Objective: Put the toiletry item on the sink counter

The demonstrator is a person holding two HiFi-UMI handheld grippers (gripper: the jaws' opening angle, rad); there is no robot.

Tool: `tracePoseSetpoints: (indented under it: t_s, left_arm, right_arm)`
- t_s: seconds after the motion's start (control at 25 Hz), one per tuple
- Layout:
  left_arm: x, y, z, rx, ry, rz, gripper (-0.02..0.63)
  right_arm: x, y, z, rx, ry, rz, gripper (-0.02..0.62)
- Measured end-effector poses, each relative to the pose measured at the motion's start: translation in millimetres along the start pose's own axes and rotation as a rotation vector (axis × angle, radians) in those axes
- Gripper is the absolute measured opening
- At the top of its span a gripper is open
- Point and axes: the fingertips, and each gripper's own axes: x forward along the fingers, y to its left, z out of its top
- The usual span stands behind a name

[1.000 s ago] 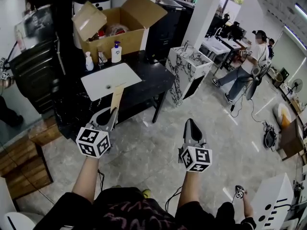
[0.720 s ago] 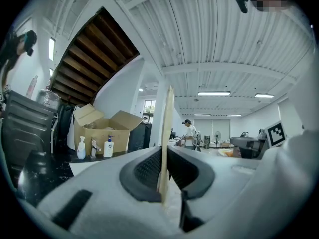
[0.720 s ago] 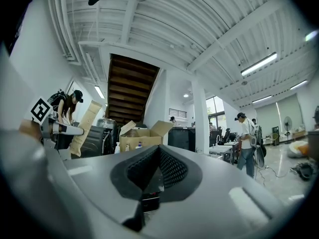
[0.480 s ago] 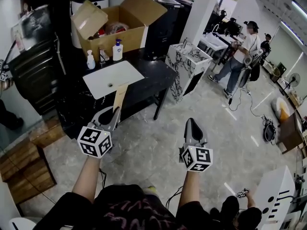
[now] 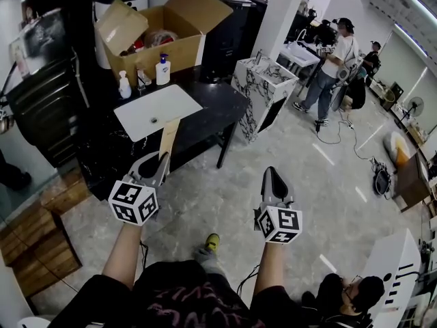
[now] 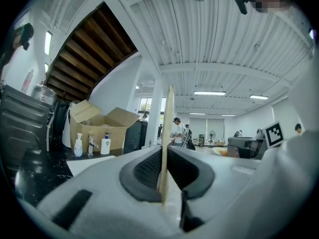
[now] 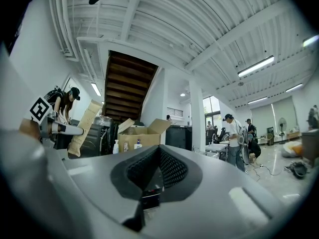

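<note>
While left gripper [image 5: 162,160] clamps packet [image 5: 168,134] — tan, print unreadable

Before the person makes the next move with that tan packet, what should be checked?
1. Grip on the tan packet: ok, the left gripper is shut on it and it stands upright.
2. Right gripper free: ok, shut with nothing between.
3. Landing spot: ok, the black sink counter is bare to the right of the white basin.
4. Obstacles: ok, the pump bottle and spray bottle stand behind the basin.
5. Packet already over the counter: cannot tell.
</note>
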Motion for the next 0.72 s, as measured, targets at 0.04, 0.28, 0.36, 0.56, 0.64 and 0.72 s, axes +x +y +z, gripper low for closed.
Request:
tracePoseSetpoints:
  t_s: [0.04, 0.28, 0.36, 0.56, 0.64, 0.72]
  left_arm:
    - [3, 1, -1, -0.001, 0.0, 0.0, 0.028]
    - [29, 9, -2, -0.001, 0.003, 0.005, 0.028]
    - [39, 11, -2, 0.003, 0.005, 0.007, 0.028]
    - [64, 17, -6, 0.002, 0.015, 0.011, 0.028]
    - [75, 20, -9, -0.001, 0.019, 0.013, 0.028]
    - [85, 23, -10, -0.003, 0.02, 0.018, 0.028]
  right_arm:
    - [2, -2, -1, 0.001, 0.0, -0.001, 0.009]
    - [28, -19, -7, 0.013, -0.004, -0.003, 0.009]
    - [37, -24, -7, 0.018, -0.005, 0.001, 0.009]
    - [60, -37, -17, 0.029, 0.009, 0.003, 0.009]
    - [70, -42, -21, 0.029, 0.014, 0.006, 0.009]
    - [79, -47, -23, 0.027, 0.016, 0.01, 0.009]
